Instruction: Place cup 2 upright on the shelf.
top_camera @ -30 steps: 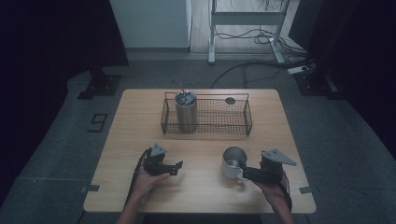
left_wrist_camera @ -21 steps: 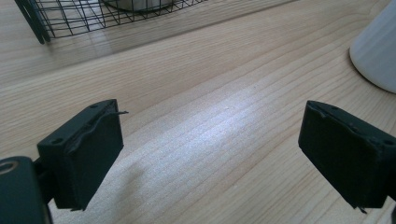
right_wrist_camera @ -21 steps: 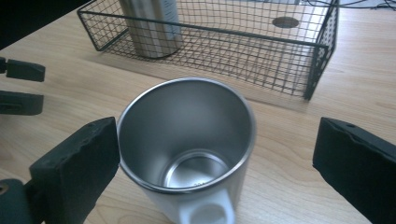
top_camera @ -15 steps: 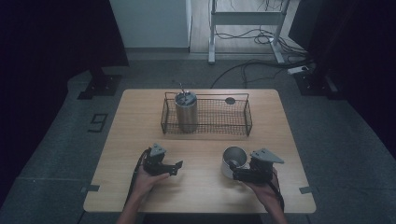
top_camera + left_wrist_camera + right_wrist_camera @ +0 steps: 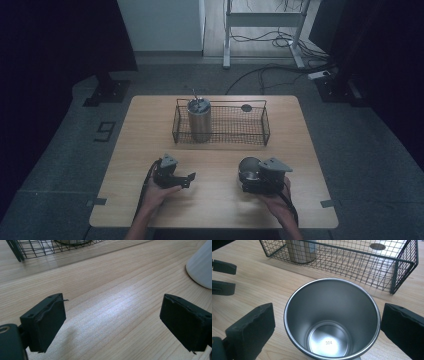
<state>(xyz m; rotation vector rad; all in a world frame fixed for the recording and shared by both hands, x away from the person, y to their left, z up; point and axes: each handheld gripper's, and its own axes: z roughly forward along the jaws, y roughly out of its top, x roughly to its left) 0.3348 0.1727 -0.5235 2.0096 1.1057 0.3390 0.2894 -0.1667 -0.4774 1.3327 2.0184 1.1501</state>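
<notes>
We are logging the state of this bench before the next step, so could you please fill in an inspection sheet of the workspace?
Surface: wooden table, bare and dry where it shows.
Job's things: steel cup upright and empty, standing between the right gripper's jaws.
Clutter: wire basket at the far side, holding a tall metal canister and a small dark disc.
Grippers: right gripper open around the cup, a gap showing at the left pad; left gripper open over bare table, holding nothing.
Cables: loose cables on the floor beyond the table.
Surroundings: a metal stand behind; dark floor.
</notes>
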